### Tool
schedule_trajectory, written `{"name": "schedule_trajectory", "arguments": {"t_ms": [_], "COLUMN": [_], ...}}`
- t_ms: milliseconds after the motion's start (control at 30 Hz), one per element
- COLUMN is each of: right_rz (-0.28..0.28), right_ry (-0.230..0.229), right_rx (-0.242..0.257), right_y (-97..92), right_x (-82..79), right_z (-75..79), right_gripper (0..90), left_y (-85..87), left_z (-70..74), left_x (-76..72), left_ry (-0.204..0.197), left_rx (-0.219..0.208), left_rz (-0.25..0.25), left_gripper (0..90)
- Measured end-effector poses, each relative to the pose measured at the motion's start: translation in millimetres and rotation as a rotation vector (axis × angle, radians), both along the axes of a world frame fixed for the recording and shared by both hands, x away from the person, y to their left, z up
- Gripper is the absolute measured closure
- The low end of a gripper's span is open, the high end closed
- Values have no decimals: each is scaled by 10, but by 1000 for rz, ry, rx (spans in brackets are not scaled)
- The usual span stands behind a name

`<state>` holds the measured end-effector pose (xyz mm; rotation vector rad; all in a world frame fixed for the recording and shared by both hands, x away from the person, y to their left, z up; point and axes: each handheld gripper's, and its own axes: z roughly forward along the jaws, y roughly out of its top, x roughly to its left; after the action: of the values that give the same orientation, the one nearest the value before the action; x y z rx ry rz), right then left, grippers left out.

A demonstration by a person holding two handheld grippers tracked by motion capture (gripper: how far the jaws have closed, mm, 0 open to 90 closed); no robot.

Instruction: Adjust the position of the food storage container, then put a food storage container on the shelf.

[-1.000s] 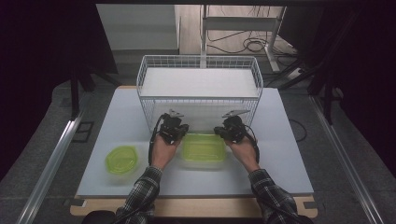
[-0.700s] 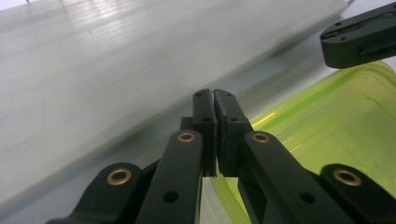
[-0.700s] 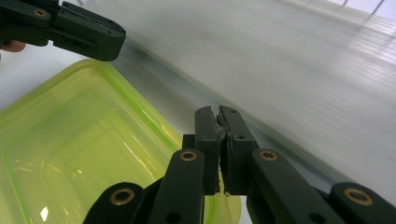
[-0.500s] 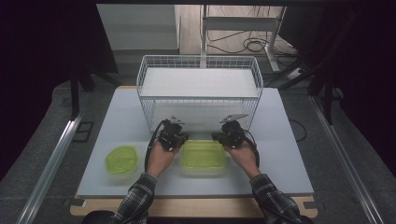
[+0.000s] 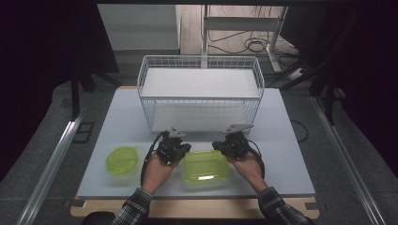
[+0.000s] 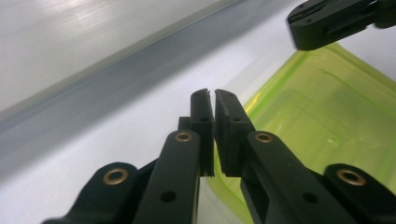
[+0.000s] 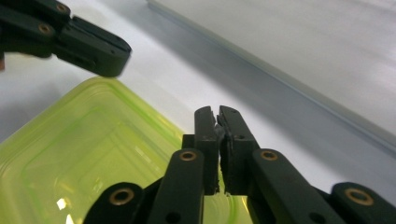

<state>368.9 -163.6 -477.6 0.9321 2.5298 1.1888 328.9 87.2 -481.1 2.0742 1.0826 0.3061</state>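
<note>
Our left hand-held gripper (image 5: 182,149) and right hand-held gripper (image 5: 220,146), jaws nearly closed and just eased slightly, grip the green container's (image 5: 206,166) rims at nine and three o'clock. It sits on the table (image 5: 291,154), six o'clock of the wire basket (image 5: 201,96).

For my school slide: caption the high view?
Two shut grippers, left and right, flank a green box.
</note>
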Motion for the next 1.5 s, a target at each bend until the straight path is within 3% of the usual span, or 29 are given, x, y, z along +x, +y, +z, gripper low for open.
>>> {"name": "schedule_trajectory", "arguments": {"t_ms": [167,267,433,567,633,767,933,1000,1133,1267,1367,1433,1500], "right_rz": [-26,-32,-46,-21,-13,-17,-36,-32,-40,-48,-68,-73,-79], "right_ry": [-20,-15,-38,-31,-28,-1,24,20,58,77,107,108,136], "right_rx": [17,8,4,52,32,24,33,19,29,29,3,-8,15], "right_y": [-215,-312,-441,-532,-557,-580,-644,-660,-681,-703,-683,-663,-662], "right_x": [-188,-278,-425,-524,-593,-661,-730,-742,-719,-701,-690,-694,-672], "right_z": [39,51,73,29,-34,-109,-183,-204,-214,-206,-168,-157,-153], "right_gripper": [664,502,319,158,83,38,23,23,10,0,0,43,113], "left_y": [141,231,440,500,499,458,438,447,475,509,507,497,487], "left_z": [-10,-58,-138,-245,-310,-405,-455,-449,-425,-421,-424,-426,-424], "left_x": [-238,-392,-615,-754,-832,-966,-1020,-1022,-1035,-1025,-1022,-1023,-1027], "left_ry": [-29,-45,-57,-48,-48,-90,-143,-158,-192,-190,-192,-198,-201], "left_rx": [-40,-50,-104,-88,-55,39,93,95,73,51,59,73,70], "left_rz": [-41,-40,-22,-34,-38,-80,-103,-101,-77,-64,-57,-58,-59], "left_gripper": [685,562,324,115,60,55,38,36,34,36,37,37,38]}}
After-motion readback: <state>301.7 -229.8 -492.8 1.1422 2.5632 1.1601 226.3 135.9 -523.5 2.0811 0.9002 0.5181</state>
